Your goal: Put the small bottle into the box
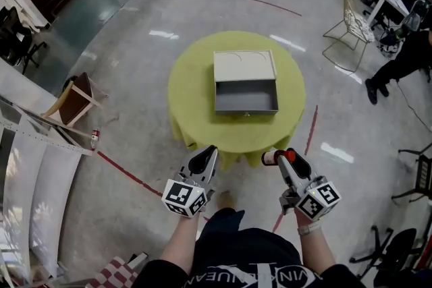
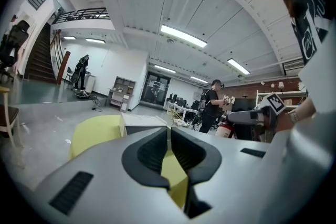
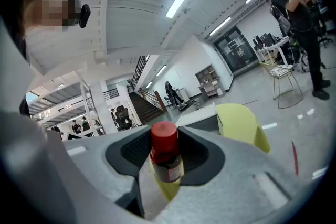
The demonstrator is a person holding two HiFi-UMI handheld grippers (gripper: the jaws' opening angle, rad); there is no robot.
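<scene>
A small bottle (image 1: 269, 158) with a red cap (image 3: 164, 135) is clamped upright between the jaws of my right gripper (image 1: 282, 160), which is shut on it (image 3: 166, 161). My left gripper (image 1: 209, 155) hangs beside it, and its jaws (image 2: 169, 136) are shut with nothing between them. Both grippers hover just off the near edge of the round yellow table (image 1: 189, 98). On the table stands the grey box (image 1: 246, 110), lid swung back and its inside bare. The box also shows beyond the jaws in both gripper views: box (image 2: 142, 122), box (image 3: 202, 120).
A wire chair (image 1: 347, 30) and a person in black (image 1: 405, 57) are at the far right. At the left a wooden chair (image 1: 74, 101) stands by a railing. Red tape lines (image 1: 121, 172) cross the floor. Desks line the far right wall.
</scene>
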